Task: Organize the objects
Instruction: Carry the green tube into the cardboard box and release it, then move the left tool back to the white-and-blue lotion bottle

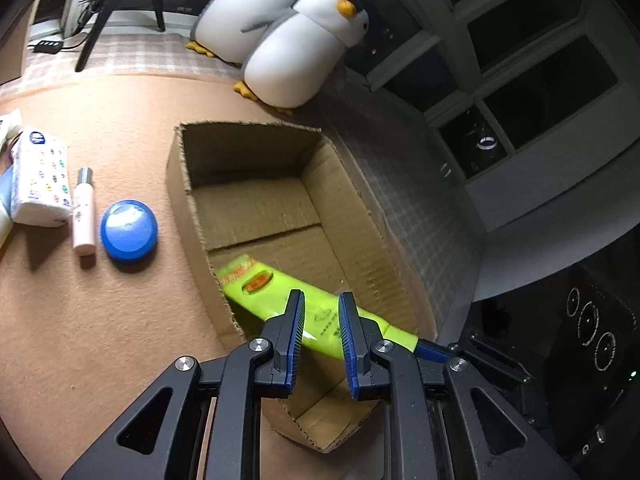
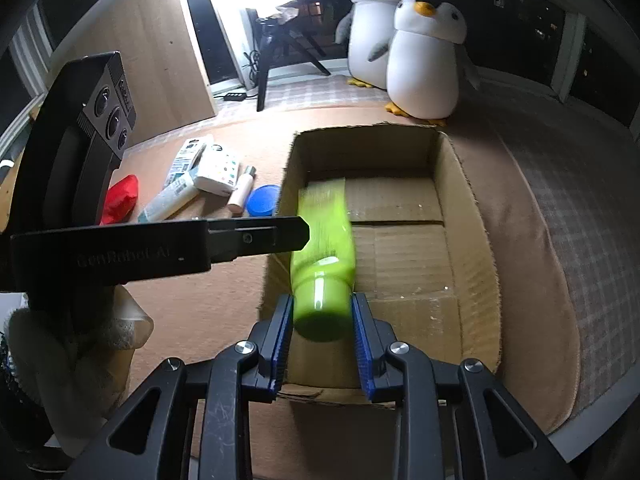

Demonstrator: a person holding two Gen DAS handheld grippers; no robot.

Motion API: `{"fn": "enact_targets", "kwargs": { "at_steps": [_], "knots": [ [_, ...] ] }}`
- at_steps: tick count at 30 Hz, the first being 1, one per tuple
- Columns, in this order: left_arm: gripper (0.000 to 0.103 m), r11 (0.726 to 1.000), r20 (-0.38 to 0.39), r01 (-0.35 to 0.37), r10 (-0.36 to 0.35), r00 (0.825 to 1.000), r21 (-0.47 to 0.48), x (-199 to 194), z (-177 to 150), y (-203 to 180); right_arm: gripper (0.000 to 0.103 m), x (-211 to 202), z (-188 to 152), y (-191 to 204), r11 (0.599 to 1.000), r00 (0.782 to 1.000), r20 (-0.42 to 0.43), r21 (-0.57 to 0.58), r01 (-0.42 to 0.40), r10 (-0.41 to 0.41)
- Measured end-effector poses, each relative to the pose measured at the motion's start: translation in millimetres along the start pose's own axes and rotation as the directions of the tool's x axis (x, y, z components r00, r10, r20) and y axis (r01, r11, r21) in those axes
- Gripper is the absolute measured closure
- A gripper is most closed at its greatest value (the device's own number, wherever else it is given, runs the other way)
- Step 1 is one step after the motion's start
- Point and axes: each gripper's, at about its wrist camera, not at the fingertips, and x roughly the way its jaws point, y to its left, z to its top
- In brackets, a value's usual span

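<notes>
We see a lime-green plastic tube point(image 1: 280, 296) held over the open brown cardboard box point(image 1: 256, 152), carried by both grippers at once. The right gripper point(image 2: 322, 312) pinches the tube's round green cap end between its blue pads point(image 2: 281, 340), the body of the tube reaching forward above the box floor. The left gripper point(image 1: 321, 312) has its jaws narrowly parted on either side of the tube's middle; they seem to press its flat sides, though motion blur makes the contact hard to judge. In the right wrist view the left gripper crosses from the left, its tip against the tube.

On the peach cloth surface point(image 1: 100, 320) left of the box lie a round blue lidded tin point(image 1: 129, 230), a slim pale pink bottle point(image 1: 83, 212) and a white printed tissue pack point(image 1: 40, 178). Two white plush penguins point(image 2: 424, 60) sit behind the box.
</notes>
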Motion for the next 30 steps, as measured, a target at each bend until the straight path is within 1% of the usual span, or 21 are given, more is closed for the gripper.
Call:
{"fn": "enact_targets", "kwargs": {
  "at_steps": [2,3,5,6,7,9,14,17,22,24,29,30],
  "knots": [
    [0.083,1.0,-0.006,-0.014,0.014,1.0,0.008,2.5,0.0,-2.2,0.077,3.8,-1.2,-1.9,1.0,1.0,-0.02,-0.003,0.006,-0.006],
    [0.08,1.0,-0.007,-0.018,0.018,1.0,0.009,3.4,0.3,-1.4,0.076,4.5,-3.0,-1.8,1.0,1.0,-0.028,-0.004,0.012,-0.012],
    [0.076,1.0,-0.003,-0.026,0.027,1.0,0.011,0.0,-1.1,0.1,0.065,5.4,-4.5,-1.7,1.0,0.999,-0.034,0.001,0.024,-0.024],
    [0.074,0.999,0.002,-0.035,0.035,0.999,0.009,-2.4,-1.7,1.0,0.056,4.8,-5.5,-1.3,1.0,0.999,-0.031,0.003,0.023,-0.023],
    [0.074,0.999,0.005,-0.04,0.04,0.999,0.009,-4.9,-2.3,2.5,0.05,4.3,-5.9,-1.1,1.0,0.999,-0.027,0.006,0.03,-0.03],
    [0.073,0.999,0.011,-0.051,0.051,0.999,0.005,-11.7,-3.6,7.0,0.046,0.4,-6.9,-0.4,0.999,0.999,-0.017,0.011,0.049,-0.049],
    [0.072,0.996,0.029,-0.084,0.085,0.996,-0.01,-36.3,-12.1,28.3,0.045,-4.4,-8.6,0.6,0.999,0.999,-0.012,0.035,0.032,-0.032],
    [0.071,0.993,0.045,-0.116,0.117,0.992,-0.023,-55.0,-18.7,40.8,0.045,-5.7,-10.0,6.3,0.999,1.0,-0.01,0.046,0.015,-0.014],
    [0.071,0.984,0.07,-0.168,0.172,0.983,-0.052,-89.0,-27.2,67.2,0.045,-7.0,-11.1,28.7,0.999,1.0,0.008,0.035,-0.022,0.022],
    [0.063,0.979,0.08,-0.193,0.199,0.977,-0.072,-103.8,-29.9,81.8,0.045,-6.9,-11.7,42.1,0.999,0.999,0.018,0.021,-0.037,0.037],
    [0.057,0.96,0.102,-0.25,0.263,0.959,-0.126,-140.1,-37.4,121.4,0.045,-4.3,-12.5,70.2,0.996,0.995,0.044,0.012,-0.09,0.089],
    [0.051,0.956,0.105,-0.259,0.275,0.956,-0.14,-146.3,-37.8,128.8,0.045,-3.3,-12.4,74.5,0.995,0.994,0.049,0.013,-0.097,0.096]
  ]
}}
